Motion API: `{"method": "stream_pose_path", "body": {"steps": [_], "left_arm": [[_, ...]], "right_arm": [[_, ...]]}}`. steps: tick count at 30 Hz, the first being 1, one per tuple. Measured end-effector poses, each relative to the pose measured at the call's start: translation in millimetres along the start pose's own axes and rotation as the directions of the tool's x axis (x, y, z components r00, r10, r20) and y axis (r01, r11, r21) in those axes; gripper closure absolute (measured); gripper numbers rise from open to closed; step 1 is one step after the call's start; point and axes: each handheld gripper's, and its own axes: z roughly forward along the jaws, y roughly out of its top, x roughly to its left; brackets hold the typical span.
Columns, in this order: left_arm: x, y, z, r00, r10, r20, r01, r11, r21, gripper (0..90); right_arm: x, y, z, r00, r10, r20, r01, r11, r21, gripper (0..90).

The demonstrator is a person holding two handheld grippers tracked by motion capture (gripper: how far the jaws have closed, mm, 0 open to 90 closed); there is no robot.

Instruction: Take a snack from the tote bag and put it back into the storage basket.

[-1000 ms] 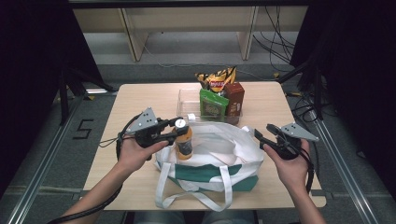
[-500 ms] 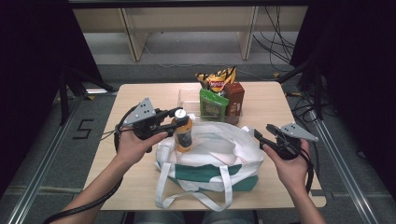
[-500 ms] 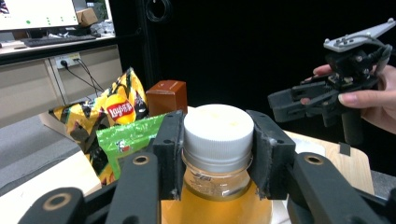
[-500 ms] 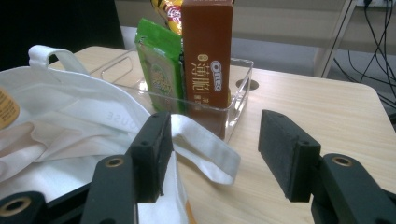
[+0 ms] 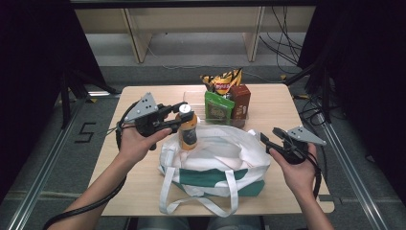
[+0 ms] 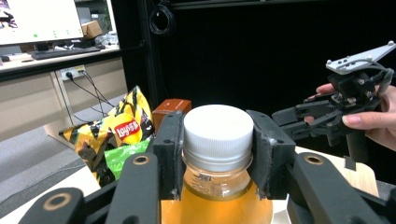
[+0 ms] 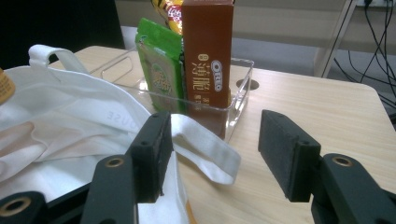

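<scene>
Left hand-held gripper (image 5: 178, 115) pinching the neck of an upright, white-capped plastic bottle of amber drink (image 5: 187, 129), long axis vertical, hanging just above the white-and-green cloth tote bag (image 5: 215, 165). Right hand-held gripper (image 5: 268, 141) spread, empty, beside the bag's far edge.

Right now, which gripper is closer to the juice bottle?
Left. The left gripper has its jaws shut around the bottle just under its cap; the right gripper is across the white bag.
</scene>
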Motion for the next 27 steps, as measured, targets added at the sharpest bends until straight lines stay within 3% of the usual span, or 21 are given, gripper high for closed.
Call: {"method": "stream_pose_path", "body": {"steps": [3, 10, 13, 15, 16, 22, 27], "left_arm": [[0.9, 4.1, 0.9, 1.0000, 0.003, -0.001, -0.003, 1.0000, -0.006, 58.8], [4.5, 11.5, 2.8, 1.0000, 0.006, -0.006, -0.006, 0.9998, -0.017, 58.8], [5.1, 13.9, 3.4, 1.0000, 0.005, -0.005, -0.005, 0.9998, -0.021, 58.8], [6.9, 17.8, 4.5, 0.9999, 0.007, -0.007, -0.008, 0.9996, -0.026, 58.8], [7.9, 19.1, 4.8, 0.9999, 0.008, -0.009, -0.009, 0.9996, -0.029, 58.8], [15.1, 27.0, 6.8, 0.9996, 0.013, -0.025, -0.013, 0.9993, -0.033, 58.8], [22.5, 33.1, 8.3, 0.9995, 0.016, -0.028, -0.017, 0.9987, -0.048, 58.8]], "right_arm": [[-1.2, -0.5, 1.1, 0.9997, -0.021, 0.009, 0.021, 1.000, -0.010, 45.0], [0.2, -0.4, 1.1, 1.0000, 0.000, 0.003, 0.000, 1.000, -0.001, 45.1], [-1.3, -0.4, 0.9, 0.9998, -0.019, 0.005, 0.019, 1.000, -0.004, 45.0], [-1.2, -0.5, 0.8, 0.9998, -0.016, 0.007, 0.016, 1.000, -0.002, 45.0], [0.8, -0.8, 0.1, 0.9999, 0.012, 0.007, -0.012, 1.000, 0.006, 45.0], [1.5, -1.0, 0.6, 0.9997, 0.024, 0.002, -0.024, 1.000, 0.005, 45.1], [0.7, -1.8, 1.3, 1.0000, 0.007, -0.003, -0.007, 1.000, -0.001, 45.1]]}}
